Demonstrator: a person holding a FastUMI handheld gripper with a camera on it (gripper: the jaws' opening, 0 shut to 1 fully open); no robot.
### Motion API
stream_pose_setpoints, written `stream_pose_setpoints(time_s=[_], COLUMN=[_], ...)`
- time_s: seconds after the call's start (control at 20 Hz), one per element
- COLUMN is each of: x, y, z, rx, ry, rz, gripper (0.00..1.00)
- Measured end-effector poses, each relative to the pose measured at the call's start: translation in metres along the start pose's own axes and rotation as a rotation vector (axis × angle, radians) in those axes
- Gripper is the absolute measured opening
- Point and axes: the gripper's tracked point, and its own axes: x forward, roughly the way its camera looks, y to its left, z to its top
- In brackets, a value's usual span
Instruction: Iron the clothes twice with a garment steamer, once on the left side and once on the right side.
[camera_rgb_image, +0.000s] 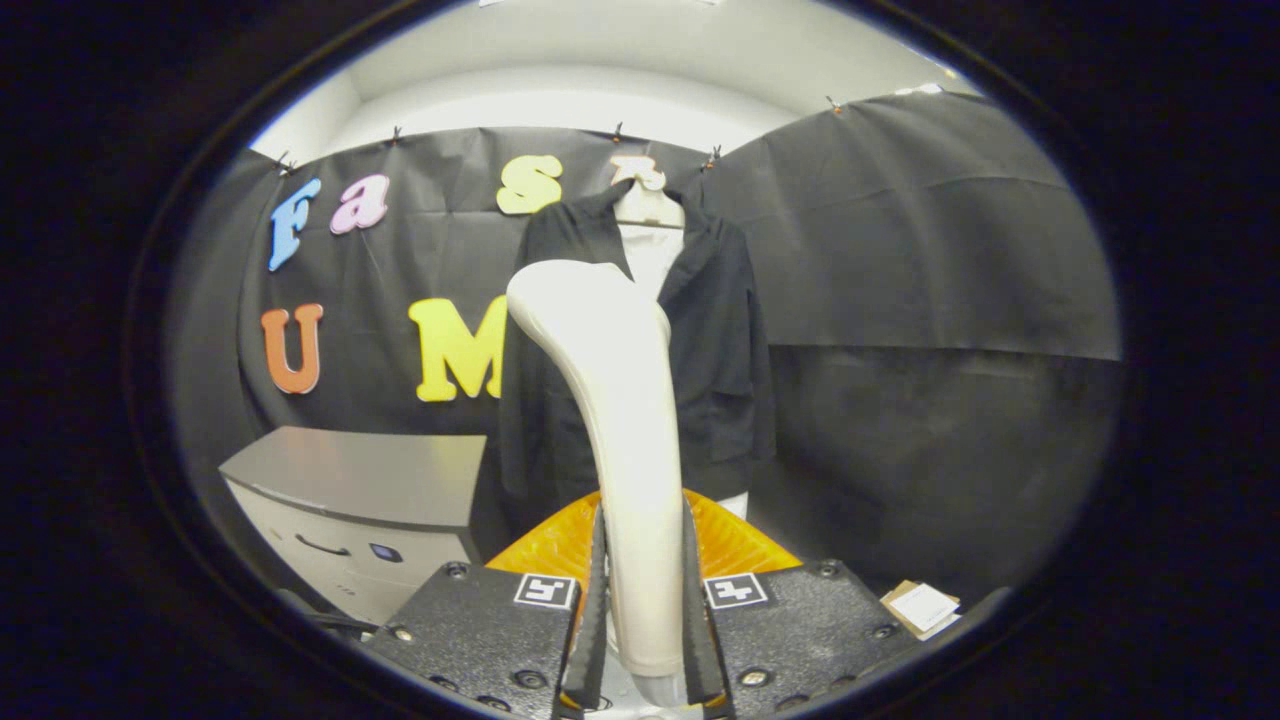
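Black-cloth booth wall behind. Left — grey cabinet. Centre — hand-held gripper, fingers clamped on garment steamer, head raised short of black jacket on its hanger. Steamer apart from cloth; both passes apparently remain.

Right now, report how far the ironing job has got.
Done: the tongs are shut on the cream plastic garment steamer, both fingers pressing its handle. In hand: its head is raised before the black jacket on the white mannequin. Left: nothing shows either side steamed yet, so count both passes as outstanding.
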Motion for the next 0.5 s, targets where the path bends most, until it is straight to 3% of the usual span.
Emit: stream_pose_setpoints(time_s=[0.5], x=[-0.055], y=[0.03], z=[0.051], rx=[0.025], ry=[-0.079], rz=[0.162], gripper=[0.34])
